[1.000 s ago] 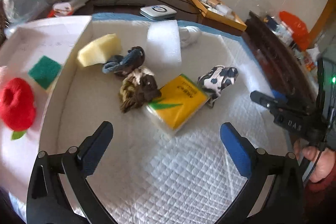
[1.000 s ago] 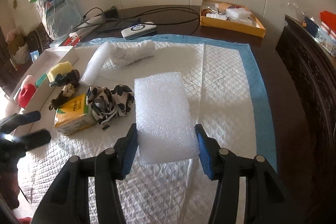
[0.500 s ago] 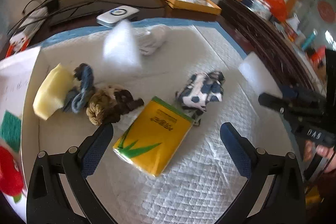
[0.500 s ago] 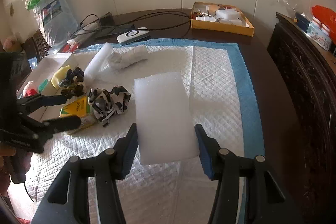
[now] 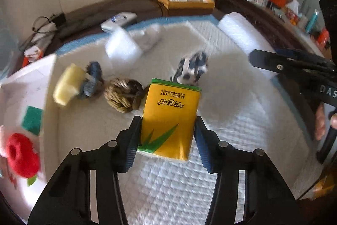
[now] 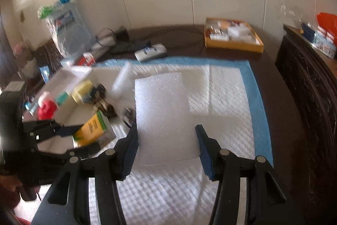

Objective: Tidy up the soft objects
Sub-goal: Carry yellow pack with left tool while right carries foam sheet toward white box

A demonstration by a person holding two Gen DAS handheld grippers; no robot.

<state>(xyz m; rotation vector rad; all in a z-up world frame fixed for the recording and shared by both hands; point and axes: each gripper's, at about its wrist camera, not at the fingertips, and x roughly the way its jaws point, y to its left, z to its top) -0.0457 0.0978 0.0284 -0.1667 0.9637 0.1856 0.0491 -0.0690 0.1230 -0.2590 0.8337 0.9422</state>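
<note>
The yellow, green-edged soft tissue pack (image 5: pixel 170 119) lies between the blue pads of my left gripper (image 5: pixel 167 140), its long axis running straight away from me along the fingers, its near end low between the pads and its far end pointing at the black-and-white spotted cloth bundle (image 5: pixel 192 69). My left jaws have just been closing around it; the pads look to be touching both long sides, though the blur keeps me from swearing the squeeze is firm. It sits on or barely above the white quilted pad (image 5: pixel 179 182).

My right gripper (image 6: pixel 166 147) is clenched on the white foam sheet (image 6: pixel 162 115), holding it by its near end, the sheet stretching forward from the fingers above the pad.

Left of the pack lie the brown knotted rope ball (image 5: pixel 124 96), a blue-grey rolled sock (image 5: pixel 92 81) and a pale yellow sponge block (image 5: pixel 67 88). Beyond those stands the white open box (image 5: pixel 49 98), with a red knitted ring (image 5: pixel 22 154) and a green scouring square (image 5: pixel 31 121) inside. So the box lies to the pack's left, nearer my left hand, and I judge that is the way it should travel.
</note>
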